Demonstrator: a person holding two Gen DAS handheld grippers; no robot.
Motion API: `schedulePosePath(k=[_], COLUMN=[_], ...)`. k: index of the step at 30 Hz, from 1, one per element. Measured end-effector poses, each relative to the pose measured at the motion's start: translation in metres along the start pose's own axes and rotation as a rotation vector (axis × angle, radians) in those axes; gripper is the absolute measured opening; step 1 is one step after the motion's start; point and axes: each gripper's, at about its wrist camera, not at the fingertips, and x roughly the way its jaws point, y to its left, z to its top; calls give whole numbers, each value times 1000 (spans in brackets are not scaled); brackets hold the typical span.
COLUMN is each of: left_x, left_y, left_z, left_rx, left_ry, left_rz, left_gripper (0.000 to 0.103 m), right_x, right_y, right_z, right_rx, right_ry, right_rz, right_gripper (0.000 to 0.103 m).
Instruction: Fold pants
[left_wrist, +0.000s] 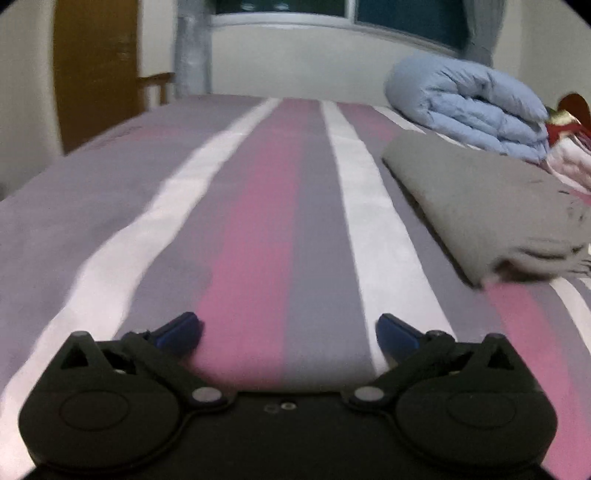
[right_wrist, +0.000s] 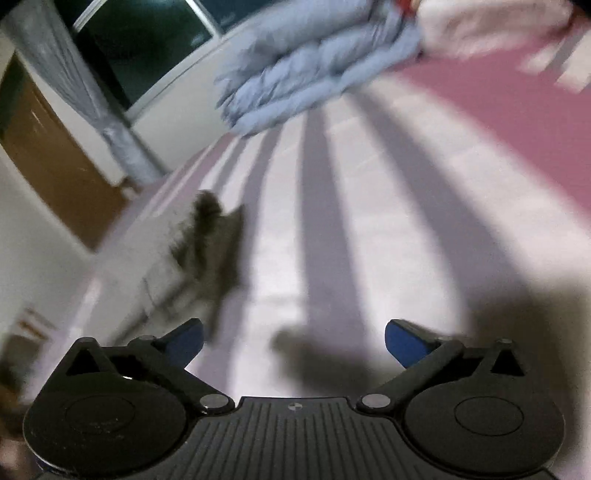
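Note:
The grey pants (left_wrist: 487, 206) lie folded into a flat bundle on the striped bed, at the right of the left wrist view. My left gripper (left_wrist: 290, 334) is open and empty, low over the bed, to the left of the pants and apart from them. My right gripper (right_wrist: 293, 341) is open and empty above the bed. In the blurred right wrist view a dark grey edge of the pants (right_wrist: 212, 243) shows left of the fingers, apart from them.
The bed sheet (left_wrist: 258, 221) has pink, grey and white stripes. A folded light blue duvet (left_wrist: 469, 107) and pink-white bedding (left_wrist: 570, 162) lie at the far right. A wooden door (left_wrist: 96, 70), curtain and window stand beyond the bed.

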Motion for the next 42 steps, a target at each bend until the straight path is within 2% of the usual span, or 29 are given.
schedulePosePath(k=[3, 6, 9, 11, 14, 16, 18, 20, 23, 24, 26, 29, 32, 34, 36, 37, 38, 39, 40, 41, 42], left_x=[-47, -106, -155, -181, -216, -233, -242, -246, -242, -243, -244, -252, -249, -245, -240, -233, -226, -227, -229, -230, -230], left_y=[-3, -17, -59, -83, -112, -126, -135, -144, -150, -153, -154, -155, -156, -155, -153, -152, -150, -150, -152, -154, -154], left_z=[-13, -21, -32, -46, -71, -89, -107, -123, -134, -135, -133, -123, -106, -108, -127, -136, -135, -134, -133, -132, -132], left_rx=[-22, -75, -44, -8, 13, 21, 49, 69, 90, 111, 89, 90, 71, 57, 76, 54, 7, 5, 19, 32, 33], left_ry=[-71, -163, -261, -280, -324, -346, -359, -345, -349, -353, -349, -409, -404, -423, -446, -410, -354, -370, -394, -398, -395], left_rz=[35, 16, 1, 7, -42, -85, -96, -100, -134, -146, -152, -184, -193, -191, -208, -206, -220, -227, -200, -171, -176], left_gripper=[97, 97, 97, 97, 97, 97, 97, 97, 97, 97, 97, 97, 97, 97, 97, 97, 97, 97, 97, 97, 97], right_x=[-46, -81, -108, -124, -151, -158, -164, -164, -173, -176, -175, -180, -176, -169, -159, -152, -143, -142, -144, -144, -141], right_y=[21, 52, 96, 127, 157, 169, 177, 186, 185, 186, 190, 191, 197, 196, 194, 193, 197, 203, 207, 210, 211], right_z=[-45, -84, -117, -136, -172, -195, -211, -217, -234, -239, -241, -241, -226, -220, -226, -231, -235, -236, -239, -241, -241], right_rx=[-85, -127, -170, -206, -318, -353, -387, -424, -386, -392, -418, -415, -460, -426, -388, -382, -391, -420, -448, -469, -478], right_ry=[-71, -138, -238, -315, -420, -433, -427, -404, -376, -376, -399, -440, -462, -454, -442, -422, -377, -386, -412, -413, -394], right_rz=[-63, -71, -69, -74, -63, -44, -28, -49, -28, -33, -52, -57, -50, -52, -51, -58, -77, -74, -62, -51, -44], right_gripper=[103, 103, 103, 103, 103, 103, 103, 103, 103, 103, 103, 103, 103, 103, 103, 103, 103, 103, 103, 103, 103])
